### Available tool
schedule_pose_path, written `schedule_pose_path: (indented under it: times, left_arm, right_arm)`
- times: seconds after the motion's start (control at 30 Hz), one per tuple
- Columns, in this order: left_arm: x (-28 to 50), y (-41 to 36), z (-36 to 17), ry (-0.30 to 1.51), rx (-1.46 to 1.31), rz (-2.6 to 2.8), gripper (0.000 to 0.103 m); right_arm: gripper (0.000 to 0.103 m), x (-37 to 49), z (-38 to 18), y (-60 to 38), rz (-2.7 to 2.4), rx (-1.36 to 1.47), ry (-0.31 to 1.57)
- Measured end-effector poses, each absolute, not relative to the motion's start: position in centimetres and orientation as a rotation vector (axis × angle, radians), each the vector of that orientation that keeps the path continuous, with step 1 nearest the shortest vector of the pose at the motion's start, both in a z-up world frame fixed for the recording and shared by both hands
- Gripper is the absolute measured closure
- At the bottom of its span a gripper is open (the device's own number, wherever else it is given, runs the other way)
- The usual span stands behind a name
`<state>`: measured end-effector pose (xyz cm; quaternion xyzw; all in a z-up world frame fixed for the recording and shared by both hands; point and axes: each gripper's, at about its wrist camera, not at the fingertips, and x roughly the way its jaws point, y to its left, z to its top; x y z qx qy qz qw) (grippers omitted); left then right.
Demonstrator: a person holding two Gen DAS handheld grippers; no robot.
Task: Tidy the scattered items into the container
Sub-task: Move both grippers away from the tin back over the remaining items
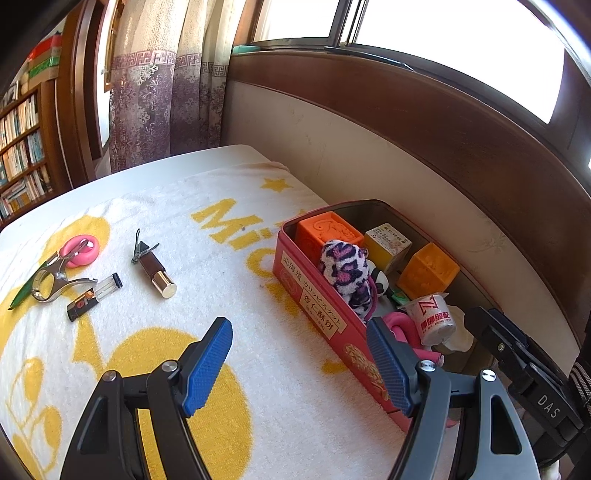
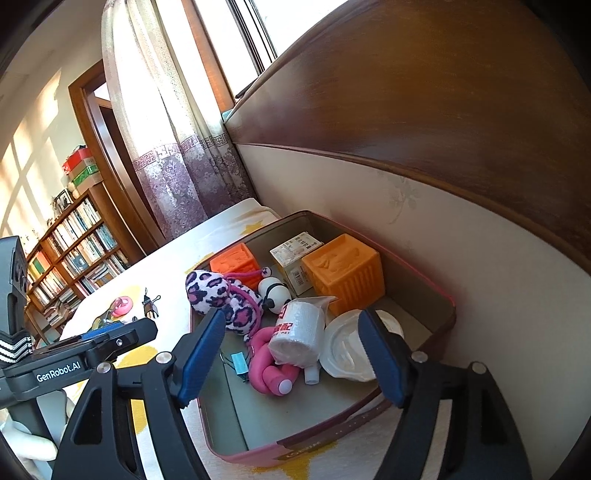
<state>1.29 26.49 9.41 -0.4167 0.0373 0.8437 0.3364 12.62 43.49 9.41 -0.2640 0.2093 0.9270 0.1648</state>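
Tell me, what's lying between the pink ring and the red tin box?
In the left wrist view, a brown tube with a gold cap lies on the towel between the pink ring and red tin box.

Strong daylight pours through the aluminium-framed window at twelve o'clock, blown out to pure white. The sheer patterned curtain glows backlit. Fisheye bending curves every edge; corners vignette black. Focus stays sharp, shadows soft.

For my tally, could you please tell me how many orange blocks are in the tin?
2: one orange block in the far corner, another orange block toward the wall side beside a small carton. More could hide beneath other items.
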Motion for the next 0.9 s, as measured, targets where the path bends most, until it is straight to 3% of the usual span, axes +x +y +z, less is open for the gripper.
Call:
schedule_pose_path:
  times: [0.47,0.9]
  left_arm:
    - [-1.7,19.8,8.4,-0.012,-1.141,2.286,0.026]
    - [-6.0,8.4,6.2,-0.148,-1.232,2.5,0.026]
  right_arm:
    - [0.025,10.8,9.9,40.3,2.686,-0.789,0.556]
    - [0.025,6.7,11.7,34.2,2.855,-0.825,0.415]
